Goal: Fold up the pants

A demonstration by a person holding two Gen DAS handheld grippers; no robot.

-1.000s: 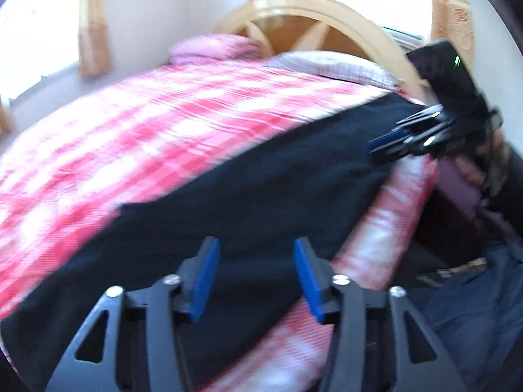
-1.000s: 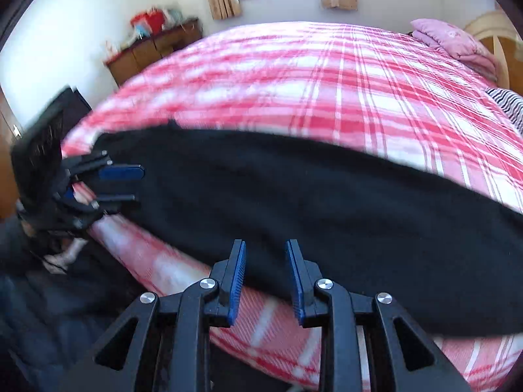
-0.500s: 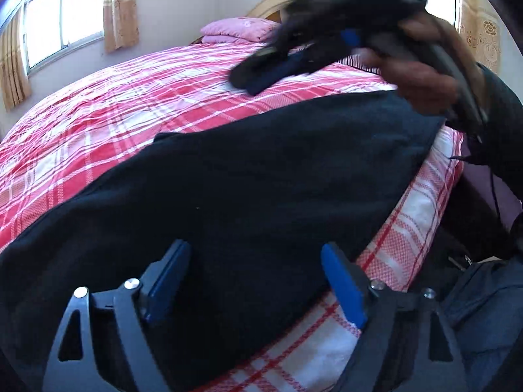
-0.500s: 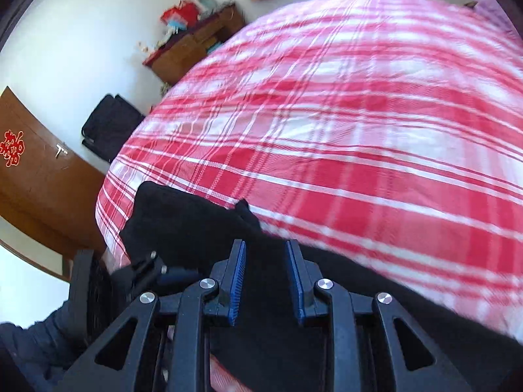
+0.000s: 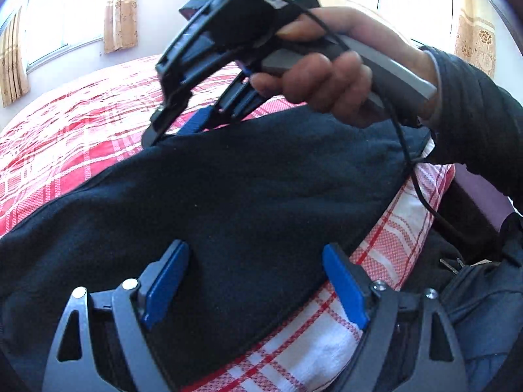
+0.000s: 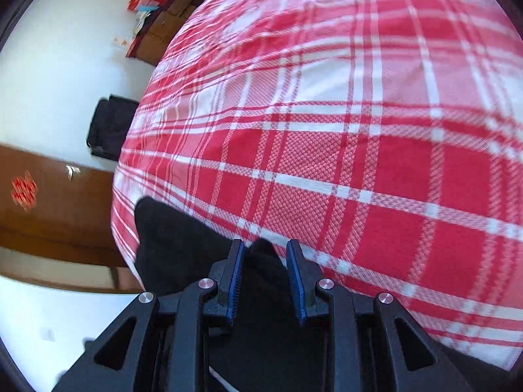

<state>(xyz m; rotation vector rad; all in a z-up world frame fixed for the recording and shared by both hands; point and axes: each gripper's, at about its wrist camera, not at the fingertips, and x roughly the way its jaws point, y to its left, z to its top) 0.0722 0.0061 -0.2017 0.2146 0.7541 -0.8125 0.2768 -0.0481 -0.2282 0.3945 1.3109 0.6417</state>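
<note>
Black pants point(image 5: 255, 196) lie flat along the near edge of a bed with a red and white plaid cover point(image 5: 72, 121). My left gripper point(image 5: 253, 289) is wide open, low over the pants near the bed edge. My right gripper point(image 6: 264, 277) is open, its blue pads on either side of a raised bit of the pants' far edge point(image 6: 261, 254). In the left wrist view the right gripper point(image 5: 183, 124), held in a hand, reaches over the pants with its tips at their far edge.
A wooden door point(image 6: 49, 215) and a black bag point(image 6: 111, 127) stand past the foot of the bed. A dresser with clutter point(image 6: 163, 23) is by the far wall. Dark clothing point(image 5: 483, 310) lies beside the bed.
My left gripper has opened wide. My right gripper has crossed over the pants from their near side to their far edge.
</note>
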